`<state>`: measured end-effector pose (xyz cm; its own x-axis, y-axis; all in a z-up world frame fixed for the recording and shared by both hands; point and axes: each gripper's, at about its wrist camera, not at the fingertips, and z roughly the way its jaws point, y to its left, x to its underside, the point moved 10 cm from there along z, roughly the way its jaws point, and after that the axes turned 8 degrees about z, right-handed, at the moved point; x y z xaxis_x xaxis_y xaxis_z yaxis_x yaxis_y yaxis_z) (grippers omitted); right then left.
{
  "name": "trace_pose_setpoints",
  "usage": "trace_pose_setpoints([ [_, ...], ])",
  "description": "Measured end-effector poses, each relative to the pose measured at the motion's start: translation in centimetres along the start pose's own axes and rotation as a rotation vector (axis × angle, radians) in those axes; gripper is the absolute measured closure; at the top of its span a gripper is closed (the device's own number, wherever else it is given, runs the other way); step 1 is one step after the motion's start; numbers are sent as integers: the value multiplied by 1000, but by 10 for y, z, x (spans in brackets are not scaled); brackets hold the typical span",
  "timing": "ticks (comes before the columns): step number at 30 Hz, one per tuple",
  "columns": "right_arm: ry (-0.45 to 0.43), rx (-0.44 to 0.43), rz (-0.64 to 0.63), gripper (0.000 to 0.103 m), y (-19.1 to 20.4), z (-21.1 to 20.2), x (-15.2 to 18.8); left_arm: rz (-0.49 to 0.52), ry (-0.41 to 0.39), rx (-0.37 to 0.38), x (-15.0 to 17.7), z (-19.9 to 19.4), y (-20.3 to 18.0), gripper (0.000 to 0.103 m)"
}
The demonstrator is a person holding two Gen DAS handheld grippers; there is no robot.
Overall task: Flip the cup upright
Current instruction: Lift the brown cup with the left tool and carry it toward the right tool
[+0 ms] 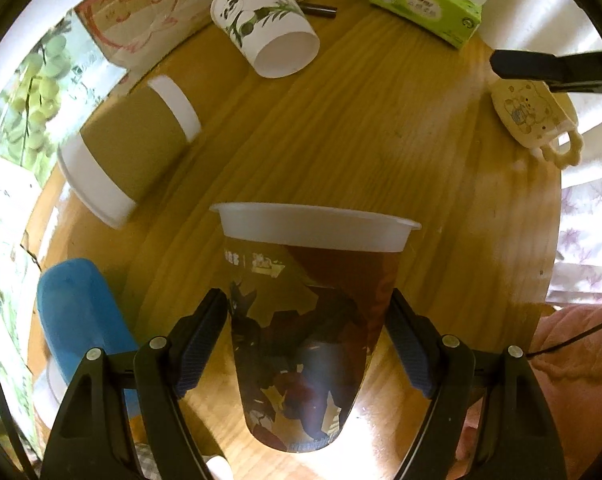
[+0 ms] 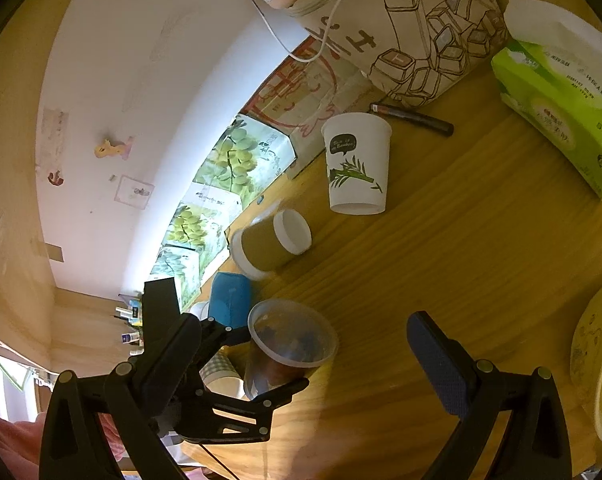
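The left hand-held gripper has its two blue-padded fingers set on either side of a translucent plastic cup with a dark printed sleeve, pads against its lower wall, so it looks clamped on the cup. The right wrist view shows the same cup standing mouth-up over the round wooden surface, so the flip seems nearly done. To finish well, I would lower it until the base sits flat, then release slowly so the light cup does not tip toward the brown-sleeved paper cup lying on its side. The right hand-held gripper hangs with its fingers well apart and holding nothing, near a cream cartoon-printed mug.
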<state>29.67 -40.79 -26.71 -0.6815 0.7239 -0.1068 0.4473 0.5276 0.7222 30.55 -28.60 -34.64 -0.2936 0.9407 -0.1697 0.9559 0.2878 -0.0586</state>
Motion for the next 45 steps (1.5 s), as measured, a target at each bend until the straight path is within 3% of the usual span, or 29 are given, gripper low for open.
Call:
trace_pose_setpoints([
  [11,12,1,10,0,-2,1,0,-71,1,35,5,2,5,26],
  [23,42,1,-44,0,16,8,11,-173,-16,-2,21,-15,12,27],
  [32,66,-16,-122,0,43,7,31,-283,-65,-24,48,-42,7,27],
  [45,37,-29,-251,0,85,-12,76,-478,-200,-45,96,-82,-10,27],
])
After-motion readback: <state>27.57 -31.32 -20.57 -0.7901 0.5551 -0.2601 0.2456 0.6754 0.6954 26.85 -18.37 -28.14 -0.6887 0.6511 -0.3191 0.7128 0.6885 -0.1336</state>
